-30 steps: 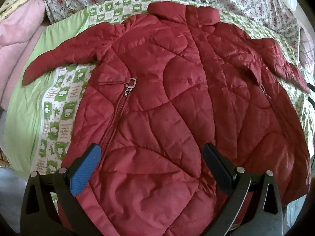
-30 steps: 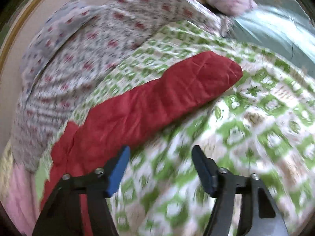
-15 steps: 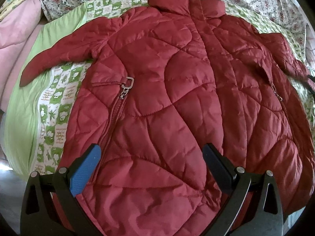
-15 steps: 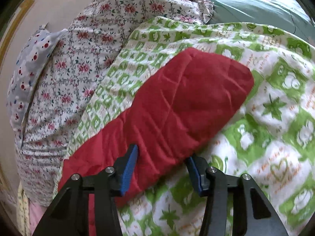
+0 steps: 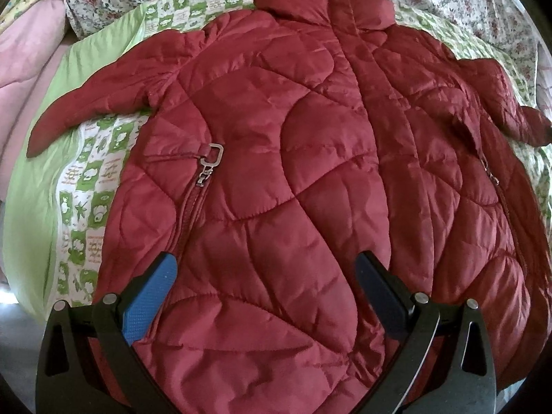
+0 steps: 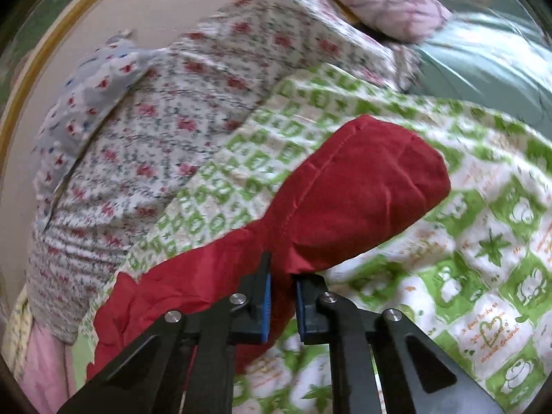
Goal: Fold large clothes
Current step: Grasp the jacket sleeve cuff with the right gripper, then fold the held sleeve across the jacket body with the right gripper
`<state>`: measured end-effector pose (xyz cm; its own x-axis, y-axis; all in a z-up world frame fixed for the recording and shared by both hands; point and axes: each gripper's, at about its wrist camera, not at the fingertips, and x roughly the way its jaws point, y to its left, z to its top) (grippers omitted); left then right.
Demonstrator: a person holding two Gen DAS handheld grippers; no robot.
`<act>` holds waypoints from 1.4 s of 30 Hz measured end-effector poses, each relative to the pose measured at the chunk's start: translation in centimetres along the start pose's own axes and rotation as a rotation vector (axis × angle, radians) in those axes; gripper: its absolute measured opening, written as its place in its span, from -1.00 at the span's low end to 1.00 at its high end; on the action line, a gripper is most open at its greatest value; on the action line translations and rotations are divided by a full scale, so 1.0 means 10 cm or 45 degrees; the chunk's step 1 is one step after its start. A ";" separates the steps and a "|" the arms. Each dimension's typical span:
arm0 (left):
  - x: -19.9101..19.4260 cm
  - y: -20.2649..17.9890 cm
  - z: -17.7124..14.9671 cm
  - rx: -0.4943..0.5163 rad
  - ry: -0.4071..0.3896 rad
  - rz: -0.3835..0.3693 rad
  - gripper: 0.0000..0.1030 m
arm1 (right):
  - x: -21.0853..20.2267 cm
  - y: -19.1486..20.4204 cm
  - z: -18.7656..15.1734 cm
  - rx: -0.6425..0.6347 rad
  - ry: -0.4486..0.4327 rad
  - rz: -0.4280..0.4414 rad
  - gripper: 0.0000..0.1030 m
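A dark red quilted jacket (image 5: 303, 172) lies spread front up on a green-and-white patterned quilt (image 5: 89, 186), collar at the far side, sleeves out to both sides. My left gripper (image 5: 265, 283) is open and empty, hovering over the jacket's lower hem. In the right wrist view, my right gripper (image 6: 283, 293) is shut on the jacket's red sleeve (image 6: 358, 193), pinching it a little back from the cuff, which bulges beyond the fingers. The sleeve is lifted slightly off the quilt (image 6: 483, 258).
A floral sheet (image 6: 172, 110) and a pink pillow (image 6: 386, 0) lie at the far side of the bed. A teal cover (image 6: 483, 55) is at the far right. Pink bedding (image 5: 24, 62) and a light green sheet (image 5: 34, 186) border the quilt on the left.
My right gripper has closed on the sleeve near the cuff and begun to lift it. My left gripper has moved slightly closer over the jacket, still open.
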<state>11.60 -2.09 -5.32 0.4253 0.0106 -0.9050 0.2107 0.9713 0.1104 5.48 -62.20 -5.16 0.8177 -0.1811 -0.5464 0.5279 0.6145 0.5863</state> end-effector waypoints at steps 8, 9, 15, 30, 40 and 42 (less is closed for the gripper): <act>0.03 0.13 0.02 -0.056 -0.006 -0.016 1.00 | -0.17 0.85 -0.14 -0.245 -0.011 0.162 -0.80; 0.04 0.14 0.01 -0.063 -0.007 -0.020 1.00 | -0.19 0.99 -0.18 -0.277 -0.010 0.200 -0.80; 0.07 0.29 0.02 -0.111 -0.028 -0.024 1.00 | -0.17 1.69 -0.54 -0.392 0.087 0.371 -0.81; 0.08 0.65 0.37 -0.231 -0.036 -0.378 1.00 | 0.40 3.28 -2.03 -0.846 0.509 0.520 -0.83; 0.34 0.90 1.02 -0.353 -0.020 -0.670 1.00 | 0.54 3.67 -2.87 -1.077 0.675 0.604 -0.83; 0.47 0.94 1.16 -0.380 0.000 -0.709 1.00 | 0.53 3.73 -3.01 -1.130 0.696 0.620 -0.83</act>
<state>25.77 4.31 -3.76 0.3223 -0.5157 -0.7938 0.1457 0.8556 -0.4967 22.60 -17.12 -4.22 0.5670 0.4478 -0.6914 -0.3417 0.8916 0.2972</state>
